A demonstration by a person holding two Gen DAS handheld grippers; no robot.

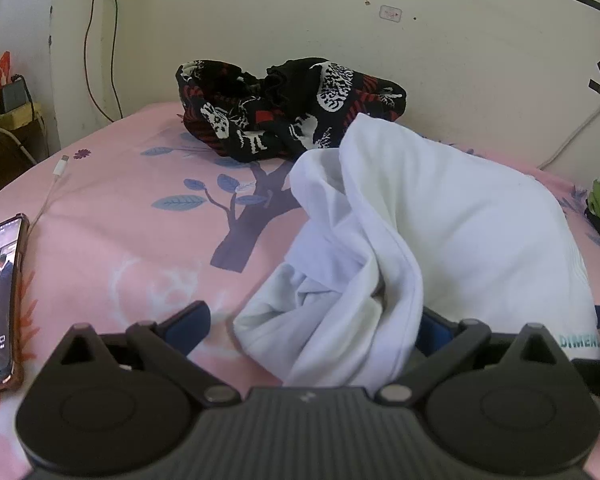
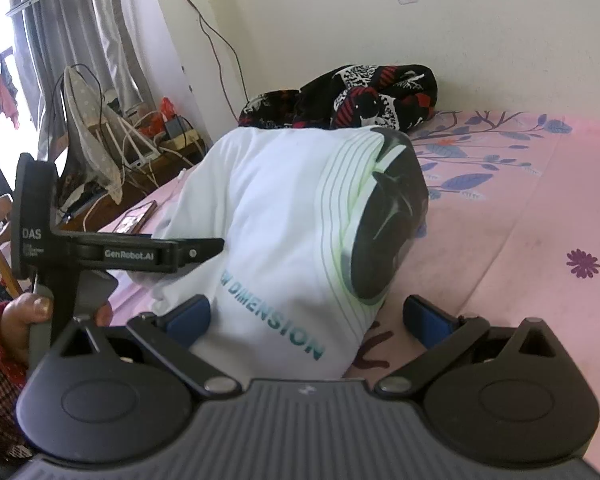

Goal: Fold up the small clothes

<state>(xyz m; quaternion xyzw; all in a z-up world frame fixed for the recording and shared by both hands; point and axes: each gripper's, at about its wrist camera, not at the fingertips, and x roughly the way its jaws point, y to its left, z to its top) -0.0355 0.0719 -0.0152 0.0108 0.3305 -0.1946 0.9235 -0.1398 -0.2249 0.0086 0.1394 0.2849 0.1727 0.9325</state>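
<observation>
**Both grippers spread wide at the near edge of the white T-shirt**

You are holding your left gripper (image 1: pixel 314 330) with its blue-padded fingers (image 1: pixel 188 322) spread apart. The bunched near folds of the white T-shirt (image 1: pixel 420 240) are lying between them, with no pad pressing on the cloth. Your right gripper (image 2: pixel 316 320) is standing just as wide, its fingers (image 2: pixel 424 322) either side of the shirt's printed end, where teal lettering is reading "DIMENSION"; the left pad is sitting close against the fabric, the right pad well clear of it. The shirt is lying heaped on the pink floral bedsheet (image 2: pixel 520 220), a dark graphic showing on its right flank. Behind it, near the wall, a black, red and white patterned garment (image 1: pixel 292 108) is sitting crumpled. A phone (image 1: pixel 0 300) is lying at the sheet's left edge, its screen lit. In the right wrist view your hand (image 2: pixel 24 316) is gripping the left gripper's handle.
</observation>
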